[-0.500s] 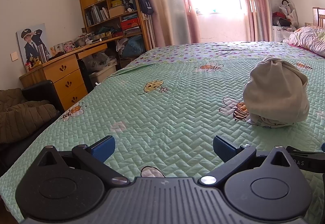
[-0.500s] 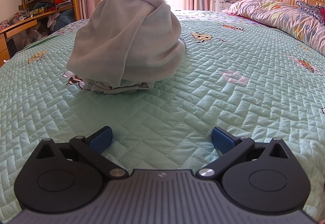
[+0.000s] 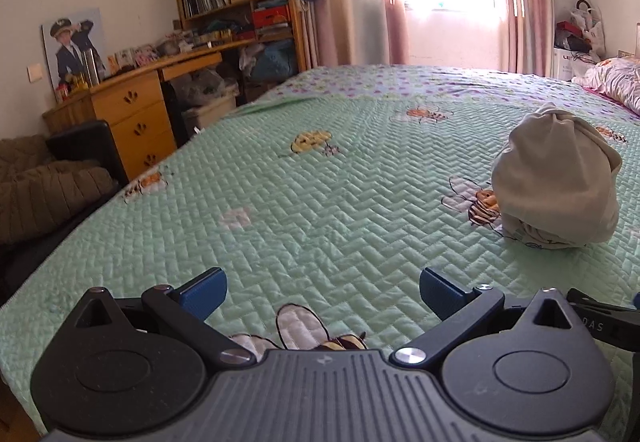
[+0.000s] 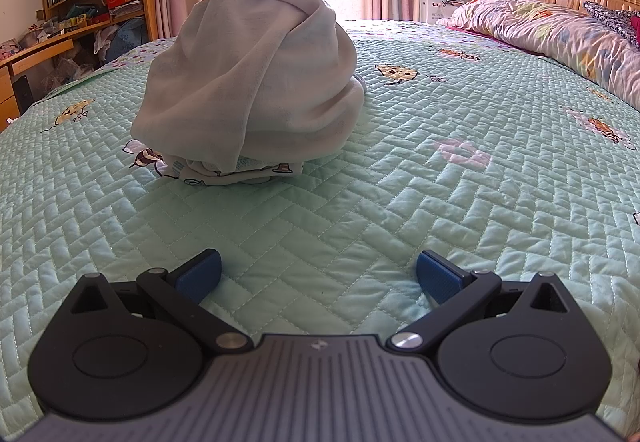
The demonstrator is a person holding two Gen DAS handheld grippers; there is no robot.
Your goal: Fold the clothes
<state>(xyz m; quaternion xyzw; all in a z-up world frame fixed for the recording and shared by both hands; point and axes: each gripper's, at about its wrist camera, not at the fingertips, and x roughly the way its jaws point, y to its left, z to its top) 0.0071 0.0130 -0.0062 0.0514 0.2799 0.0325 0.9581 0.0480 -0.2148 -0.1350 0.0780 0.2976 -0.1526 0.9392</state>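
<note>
Clothes (image 4: 248,89) to be folded lie as one grey-white bundle, wound into a tight mound on the green quilted bedspread (image 4: 400,201). Right gripper (image 4: 318,274): jaws spread wide, nothing between them, hovering over bare quilt with the bundle near, at about 11 o'clock from its fingertips. Left gripper (image 3: 322,292): jaws likewise wide apart and empty, the bundle (image 3: 554,177) farther off at about 2 o'clock. The step in hand appears to be the approach before the first grasp. It would be done best by seeking a loose outer edge, such as the printed hem (image 4: 240,171) showing at the mound's base, and pinching a single layer; clamping the whole mound would only lift it still knotted. A pillow (image 4: 552,33) lies well apart, toward 1 o'clock.
</note>
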